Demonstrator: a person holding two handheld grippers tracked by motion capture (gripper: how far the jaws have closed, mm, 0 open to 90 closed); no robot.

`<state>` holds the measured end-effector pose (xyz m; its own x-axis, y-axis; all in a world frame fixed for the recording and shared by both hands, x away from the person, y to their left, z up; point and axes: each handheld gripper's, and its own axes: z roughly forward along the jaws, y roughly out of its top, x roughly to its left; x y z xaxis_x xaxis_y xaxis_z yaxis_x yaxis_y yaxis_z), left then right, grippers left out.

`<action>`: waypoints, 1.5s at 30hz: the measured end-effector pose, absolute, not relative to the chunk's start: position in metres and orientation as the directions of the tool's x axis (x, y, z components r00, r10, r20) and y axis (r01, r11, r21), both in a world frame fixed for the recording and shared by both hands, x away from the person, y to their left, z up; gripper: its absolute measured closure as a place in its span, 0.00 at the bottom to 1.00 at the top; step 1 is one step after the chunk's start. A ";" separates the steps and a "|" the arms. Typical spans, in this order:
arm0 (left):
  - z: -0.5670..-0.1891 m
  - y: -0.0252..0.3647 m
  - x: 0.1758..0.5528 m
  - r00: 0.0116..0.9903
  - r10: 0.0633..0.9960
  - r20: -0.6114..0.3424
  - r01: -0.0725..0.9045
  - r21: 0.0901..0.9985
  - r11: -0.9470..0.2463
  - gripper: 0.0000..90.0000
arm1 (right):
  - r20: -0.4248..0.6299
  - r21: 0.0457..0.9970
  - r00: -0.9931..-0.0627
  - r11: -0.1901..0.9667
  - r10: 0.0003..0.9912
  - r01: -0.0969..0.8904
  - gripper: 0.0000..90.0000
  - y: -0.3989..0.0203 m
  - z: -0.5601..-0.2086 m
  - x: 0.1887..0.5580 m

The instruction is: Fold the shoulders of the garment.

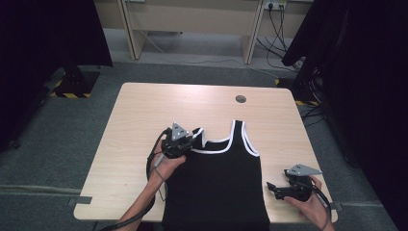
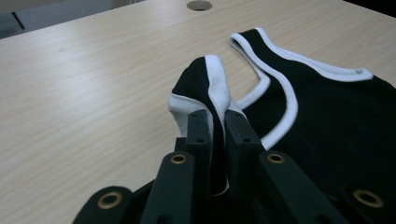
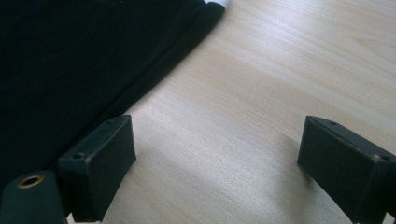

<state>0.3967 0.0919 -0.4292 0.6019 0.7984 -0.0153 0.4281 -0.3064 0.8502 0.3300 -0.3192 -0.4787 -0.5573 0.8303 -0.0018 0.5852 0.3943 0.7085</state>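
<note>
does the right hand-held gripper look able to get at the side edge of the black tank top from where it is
Probably yes. The right hand-held gripper sits open on bare table right beside the tank top, with nothing between its jaws and the side edge.

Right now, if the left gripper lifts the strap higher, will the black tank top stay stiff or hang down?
Probably it hangs limp: the strap already folds over where the left gripper pinches it. The tank top lies flat and thin, so it seems light. It may drag across the smooth table instead of lifting cleanly.

One black tank top (image 1: pixel 219 185), two tongs (image 1: pixel 191 140) (image 1: pixel 272 188), one table (image 1: pixel 144 110) with one cable hole (image 1: pixel 240 99).
</note>
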 end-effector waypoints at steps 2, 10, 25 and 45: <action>-0.432 0.092 0.386 0.614 0.789 -0.019 0.423 0.852 -0.309 0.90 | -0.002 0.709 -0.557 0.394 0.830 0.585 0.13 -0.319 -0.479 0.330; -0.439 0.091 0.361 0.648 0.758 -0.077 0.442 0.849 -0.291 0.75 | -0.002 0.709 -0.556 0.394 0.831 0.586 0.13 -0.319 -0.479 0.330; -0.439 0.056 0.356 0.721 0.691 -0.050 0.414 0.831 -0.371 0.57 | -0.002 0.709 -0.556 0.393 0.831 0.585 0.13 -0.319 -0.479 0.330; -0.462 0.103 0.327 0.667 0.737 -0.106 0.473 0.825 -0.310 0.46 | -0.002 0.708 -0.553 0.392 0.833 0.587 0.13 -0.319 -0.479 0.330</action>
<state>0.3267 0.1032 -0.4616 0.6674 0.7371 -0.1061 0.4732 -0.3098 0.8247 0.3299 -0.3192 -0.4787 -0.5530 0.8332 -0.0021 0.5874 0.3916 0.7082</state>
